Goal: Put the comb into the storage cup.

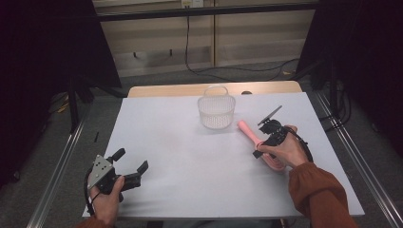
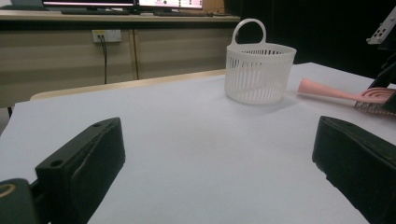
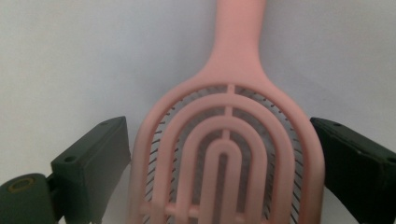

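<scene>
Hairbrush [image 3: 224,140] was pink w/ arched vents & dark bristles; basket [image 2: 259,72] white, slotted; table [image 1: 190,156] pale grey-white; gripper jaws black.

The tabletop [image 1: 190,156] is a wide, white, matte sheet laid over a pale wooden top whose bare edge shows along the far side. Two things lie directly on it. A white slotted plastic basket [image 1: 216,111] with an arched handle stands upright near the far edge, about midway across. A pink vented hairbrush [image 1: 256,142] lies flat just to the right of the basket and a little nearer, close to it but apart, its handle end toward the basket and its open-ribbed head toward the near right, bristles facing down.
</scene>
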Motion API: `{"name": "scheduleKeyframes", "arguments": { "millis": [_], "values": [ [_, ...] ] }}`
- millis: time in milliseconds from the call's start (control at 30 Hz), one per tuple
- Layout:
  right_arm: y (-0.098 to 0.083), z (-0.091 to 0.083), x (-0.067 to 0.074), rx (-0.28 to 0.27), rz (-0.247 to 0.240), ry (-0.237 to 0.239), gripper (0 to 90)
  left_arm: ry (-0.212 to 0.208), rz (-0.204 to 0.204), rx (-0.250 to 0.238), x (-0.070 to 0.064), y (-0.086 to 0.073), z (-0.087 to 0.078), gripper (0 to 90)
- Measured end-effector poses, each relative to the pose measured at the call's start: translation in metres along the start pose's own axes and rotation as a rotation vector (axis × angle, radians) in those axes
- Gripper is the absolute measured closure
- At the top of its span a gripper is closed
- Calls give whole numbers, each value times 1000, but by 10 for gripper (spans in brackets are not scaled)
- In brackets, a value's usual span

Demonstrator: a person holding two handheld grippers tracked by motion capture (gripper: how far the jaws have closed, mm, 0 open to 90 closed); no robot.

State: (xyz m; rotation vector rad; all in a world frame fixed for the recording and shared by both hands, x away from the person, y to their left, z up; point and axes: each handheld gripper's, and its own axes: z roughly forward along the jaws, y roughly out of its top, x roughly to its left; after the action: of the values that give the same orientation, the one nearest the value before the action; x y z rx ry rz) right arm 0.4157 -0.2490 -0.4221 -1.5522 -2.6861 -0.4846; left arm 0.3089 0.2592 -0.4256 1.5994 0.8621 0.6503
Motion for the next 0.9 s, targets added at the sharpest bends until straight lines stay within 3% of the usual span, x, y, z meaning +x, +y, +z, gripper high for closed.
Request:
{"name": "scheduleKeyframes", "arguments": {
  "millis": [300, 900],
  "values": [
    [1, 3, 1, 30, -15, -8, 169, 0, 0, 1, 0, 0, 0, 25],
    [1, 1, 3, 31, 2, -26, 187, -1, -1, 2, 0, 0, 0, 25]
  ]
}}
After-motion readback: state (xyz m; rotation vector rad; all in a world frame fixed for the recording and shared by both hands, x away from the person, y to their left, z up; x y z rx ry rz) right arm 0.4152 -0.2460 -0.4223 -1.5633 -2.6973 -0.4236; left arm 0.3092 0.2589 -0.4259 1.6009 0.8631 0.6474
